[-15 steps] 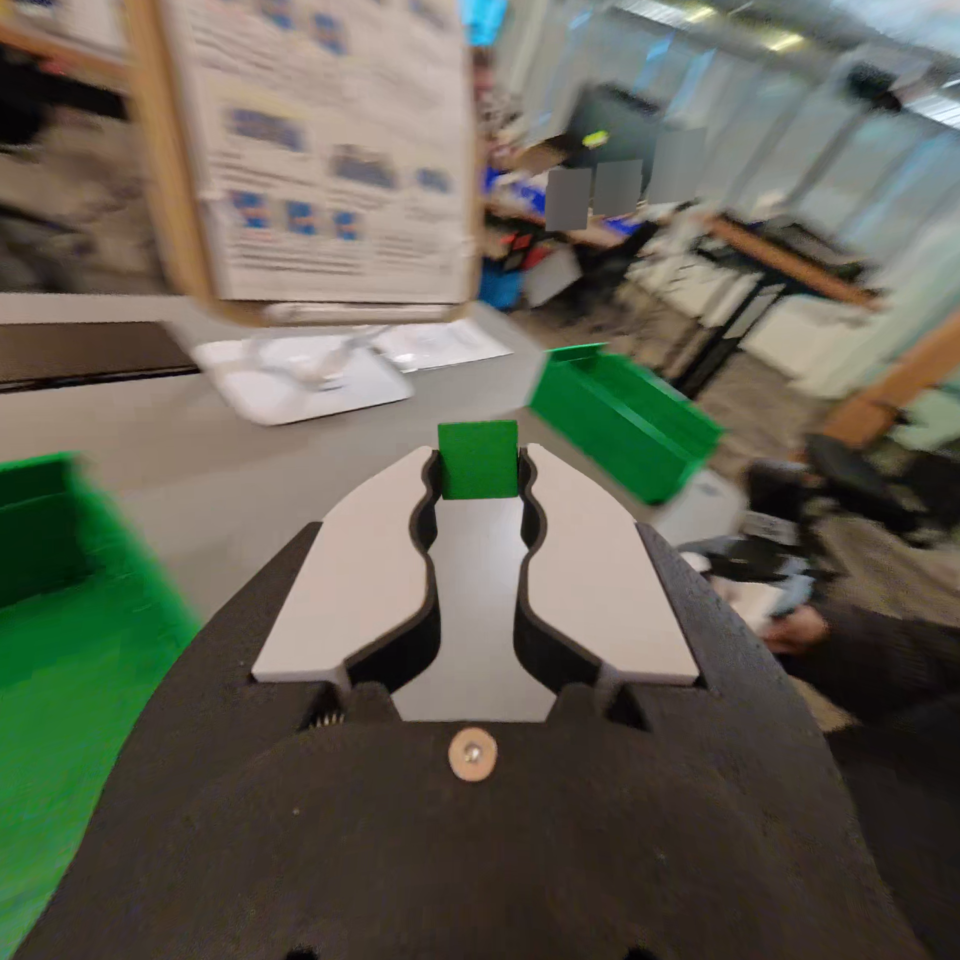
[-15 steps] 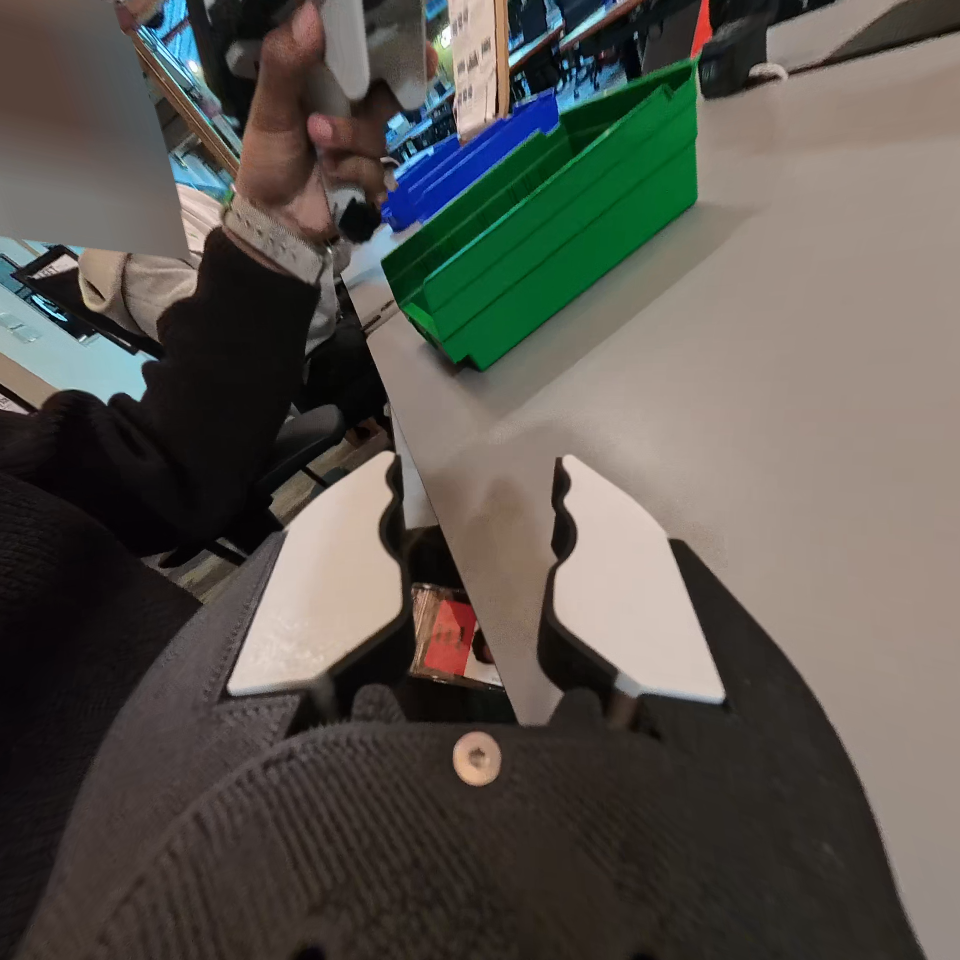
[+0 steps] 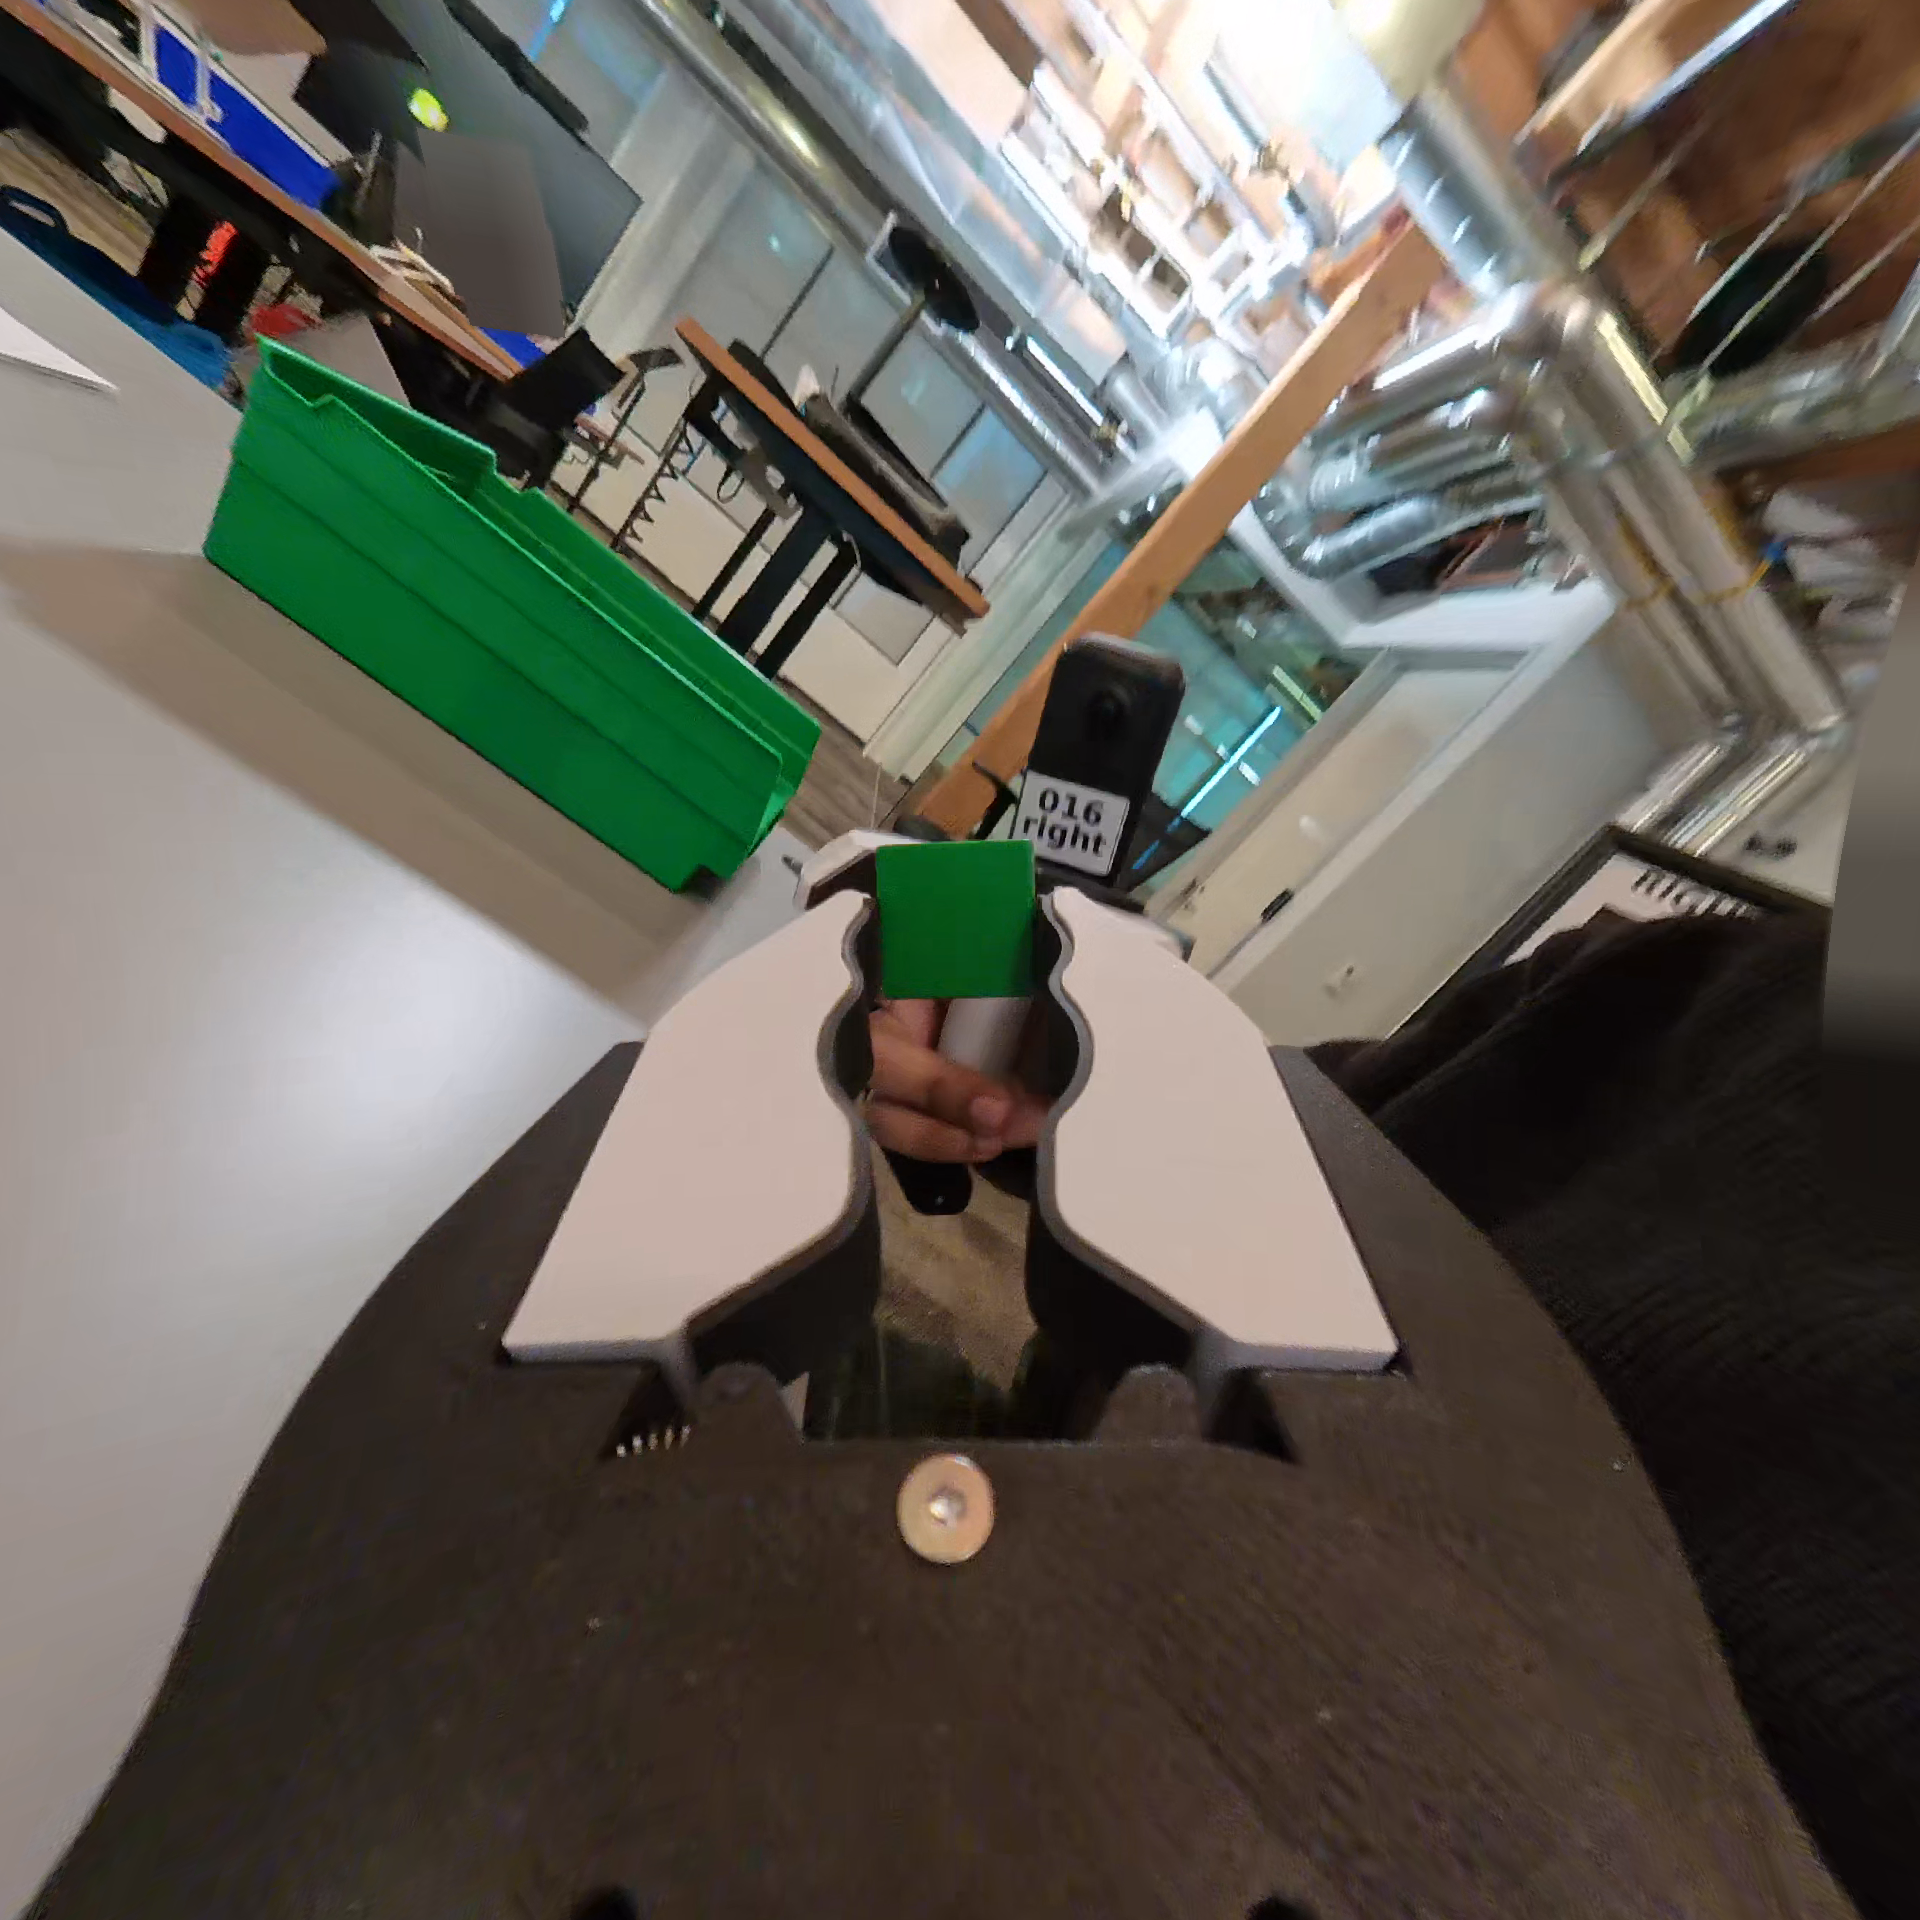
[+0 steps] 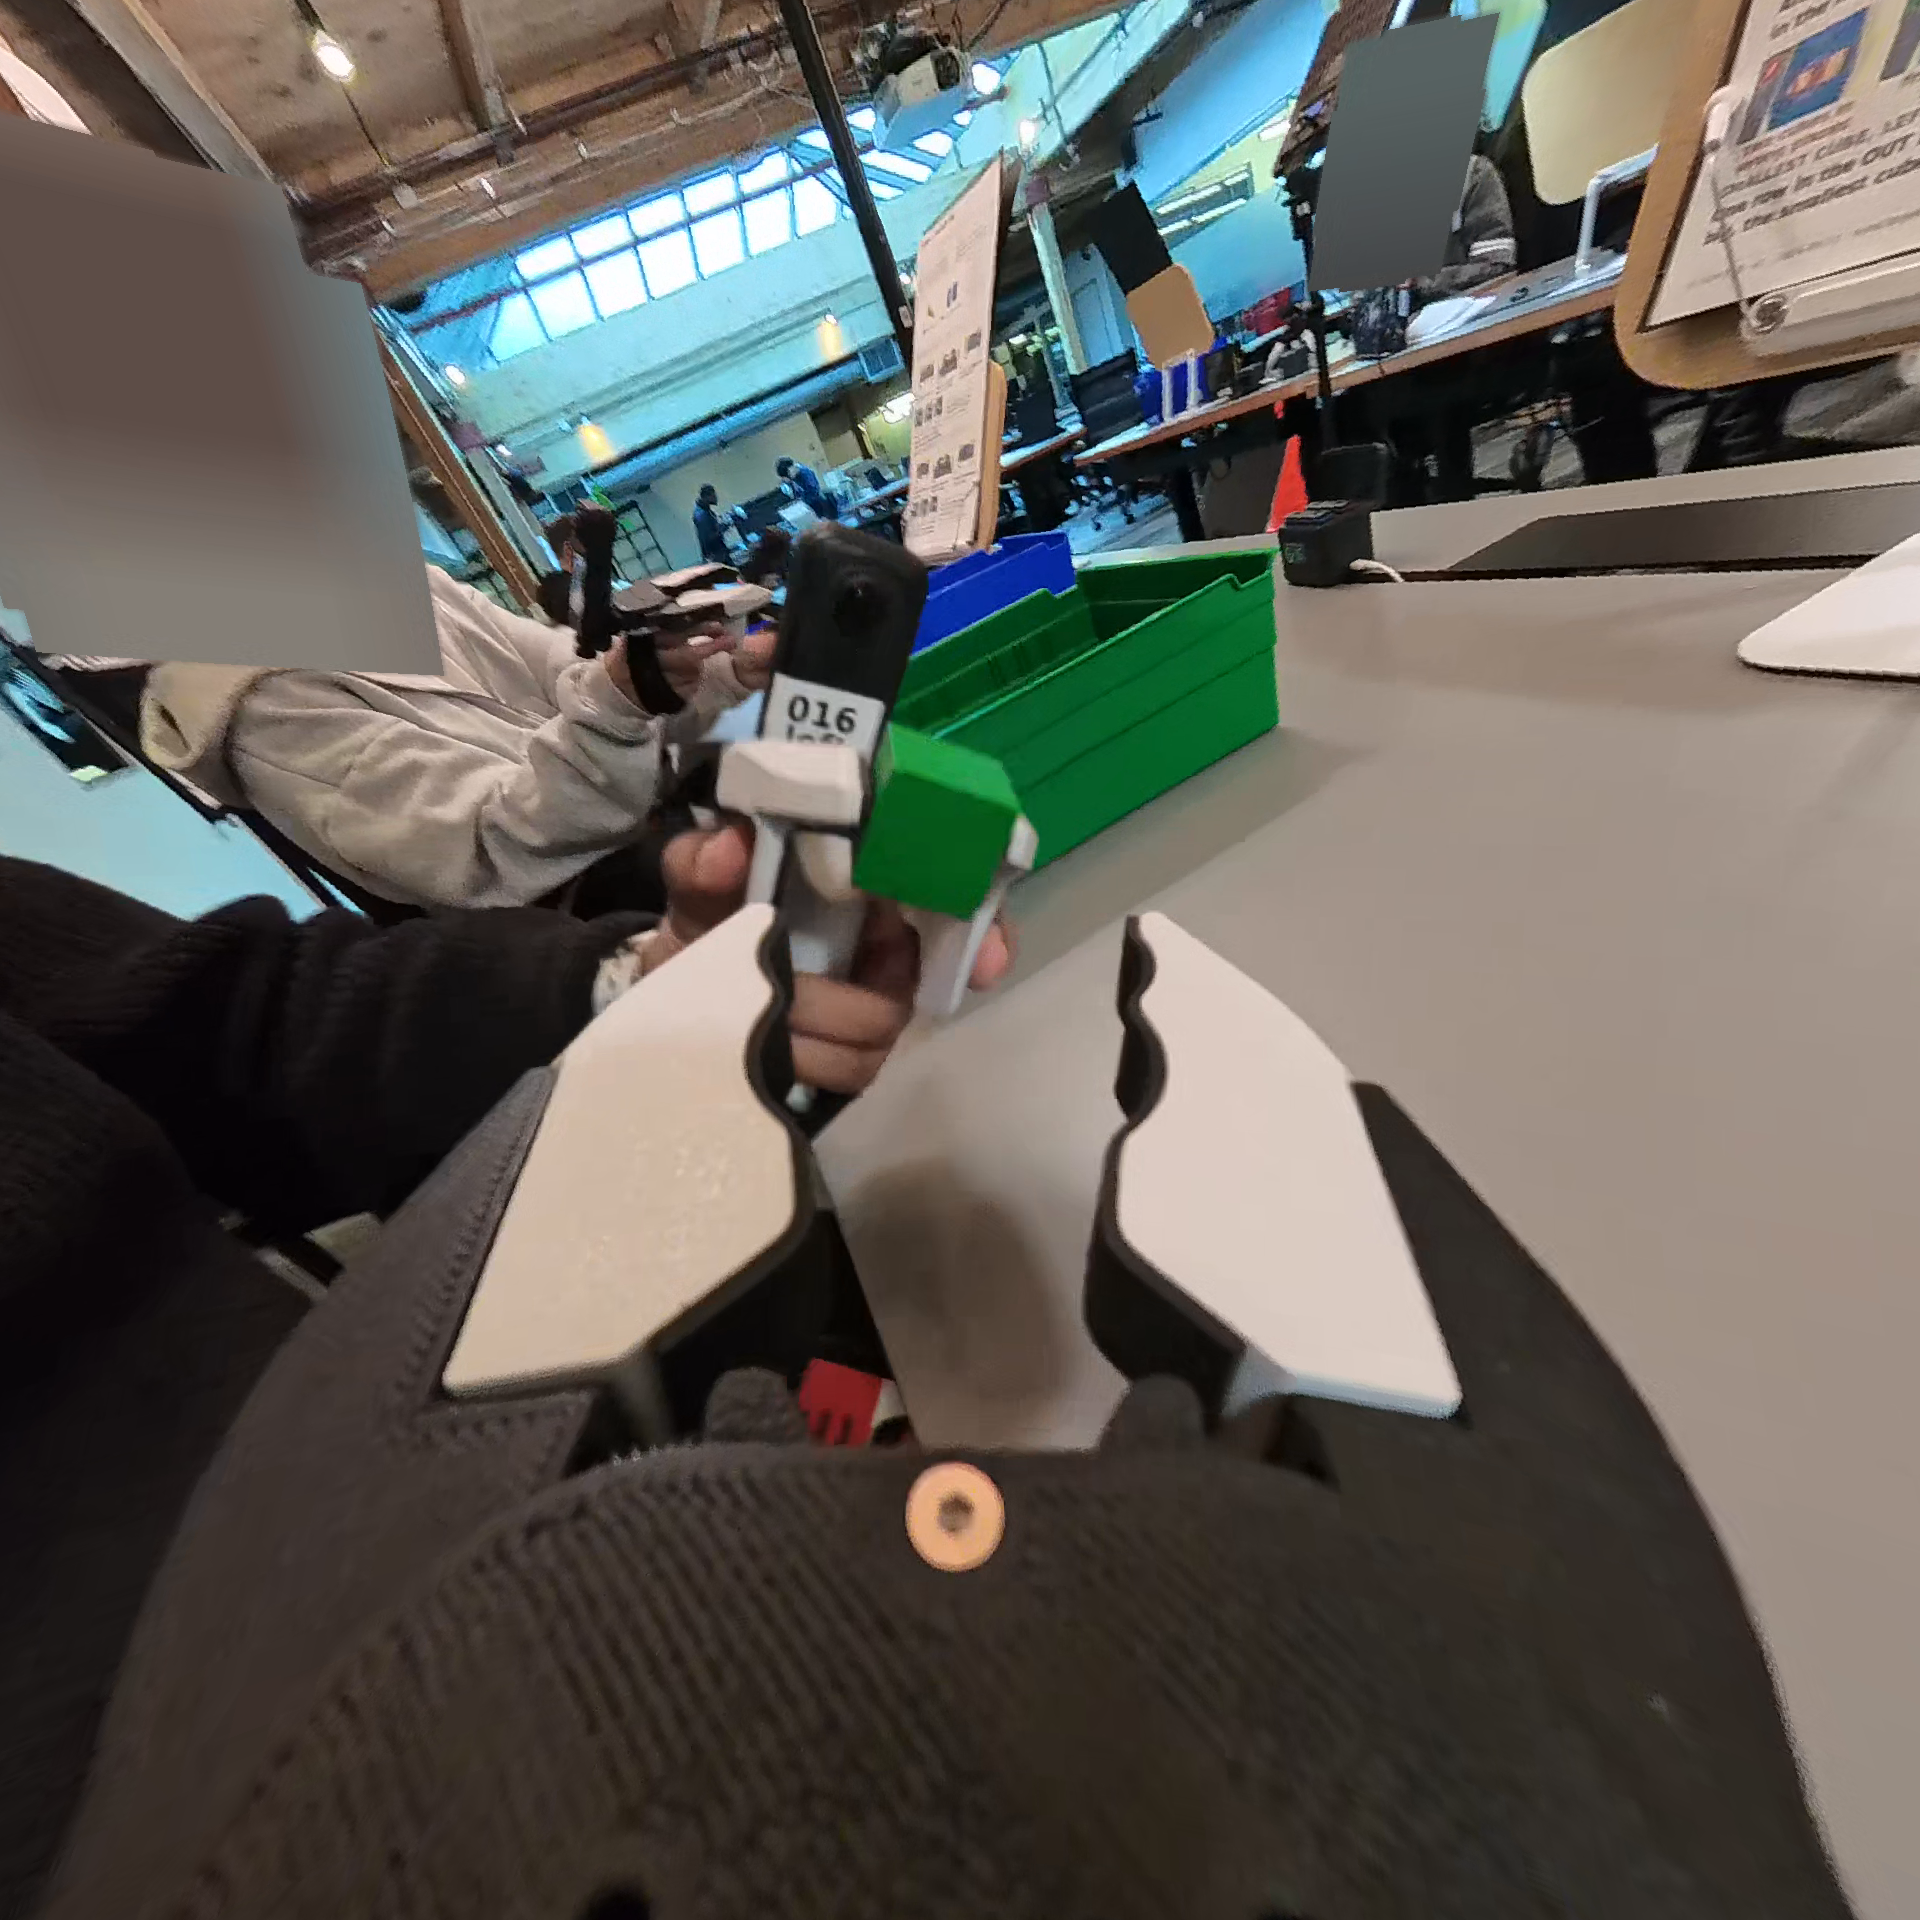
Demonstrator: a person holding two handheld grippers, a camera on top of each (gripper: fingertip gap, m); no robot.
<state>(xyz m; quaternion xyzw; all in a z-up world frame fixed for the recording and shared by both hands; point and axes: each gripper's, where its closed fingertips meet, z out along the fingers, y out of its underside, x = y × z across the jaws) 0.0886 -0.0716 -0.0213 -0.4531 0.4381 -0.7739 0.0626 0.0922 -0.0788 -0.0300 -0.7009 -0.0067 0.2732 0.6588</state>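
Workshop with grey table [image 4: 1558, 935], skylights [image 4: 665, 249], ducts [image 3: 1558, 395]

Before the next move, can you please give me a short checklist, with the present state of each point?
1. Left gripper shut on the green cube: ok, both fingers press its sides.
2. Cube held near the fingertips, not deep: ok, but little margin.
3. Right gripper open and empty: ok, only grey table shows between its fingers.
4. Grippers apart: ok, the left one with the cube is ahead of the right one, not touching.
5. Green bin on the table, upright: ok.
6. Bin contents: cannot tell, its inside is hardly visible.
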